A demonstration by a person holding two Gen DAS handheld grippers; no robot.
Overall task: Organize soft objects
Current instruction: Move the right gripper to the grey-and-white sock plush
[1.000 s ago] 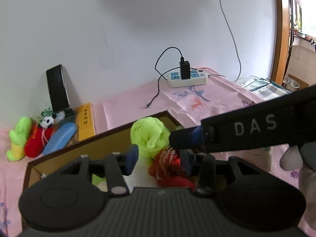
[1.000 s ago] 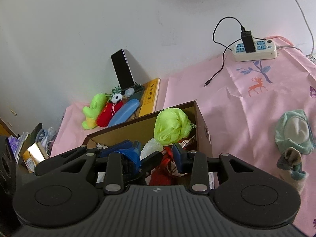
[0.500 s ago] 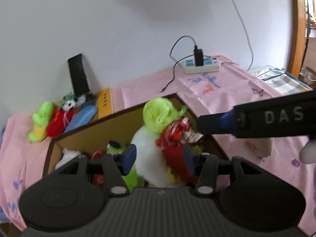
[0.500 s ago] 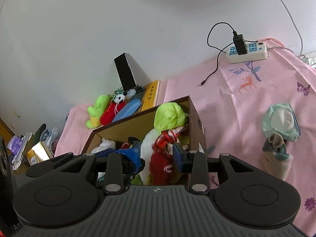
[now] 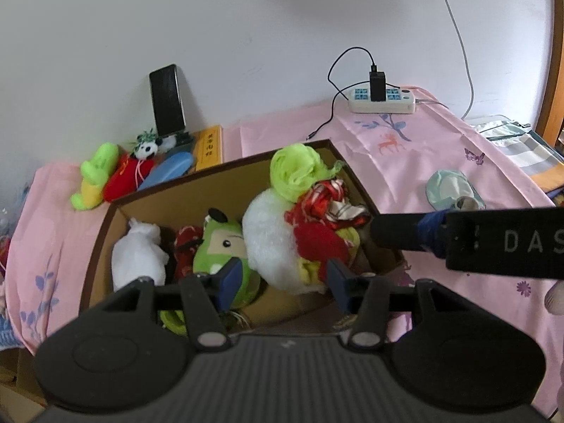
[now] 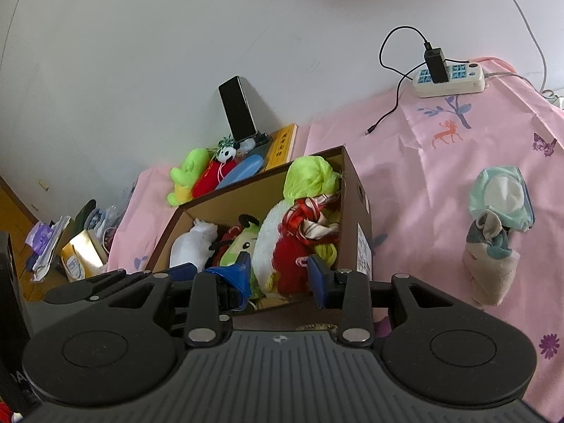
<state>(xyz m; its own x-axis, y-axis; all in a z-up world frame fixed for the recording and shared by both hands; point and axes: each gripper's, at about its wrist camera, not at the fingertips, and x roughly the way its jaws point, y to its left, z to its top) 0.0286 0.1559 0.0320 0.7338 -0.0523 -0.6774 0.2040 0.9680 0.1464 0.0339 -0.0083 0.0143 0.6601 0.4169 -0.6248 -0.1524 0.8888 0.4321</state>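
Observation:
A brown cardboard box [image 5: 225, 169] [image 6: 352, 183] on the pink cloth holds several soft toys. Among them are a neon green cloth bundle [image 5: 296, 169] [image 6: 310, 176], a white plush [image 5: 268, 232], a red plush with ribbon [image 5: 324, 243] [image 6: 292, 253], a green plush with a face [image 5: 218, 243] and a small white plush [image 5: 141, 250]. My left gripper [image 5: 285, 280] hovers open over the box's near side, holding nothing. My right gripper [image 6: 280, 275] is open and empty beside it; its finger [image 5: 405, 236] reaches in from the right. A mint cloth [image 6: 500, 197] and a beige soft toy [image 6: 490, 257] lie on the cloth to the right.
Green [image 5: 95, 172], red [image 5: 123, 176] and blue [image 5: 169, 169] plush toys lie behind the box, by a phone [image 5: 167, 100] leaning on the wall and a yellow box [image 5: 209, 146]. A power strip [image 5: 382, 100] with cables sits at the back right. Clutter [image 6: 70, 246] fills the far left.
Both grippers have drawn back from the box, so its whole inside now shows. The left jaws stand a little wider. The toys in the box stay put.

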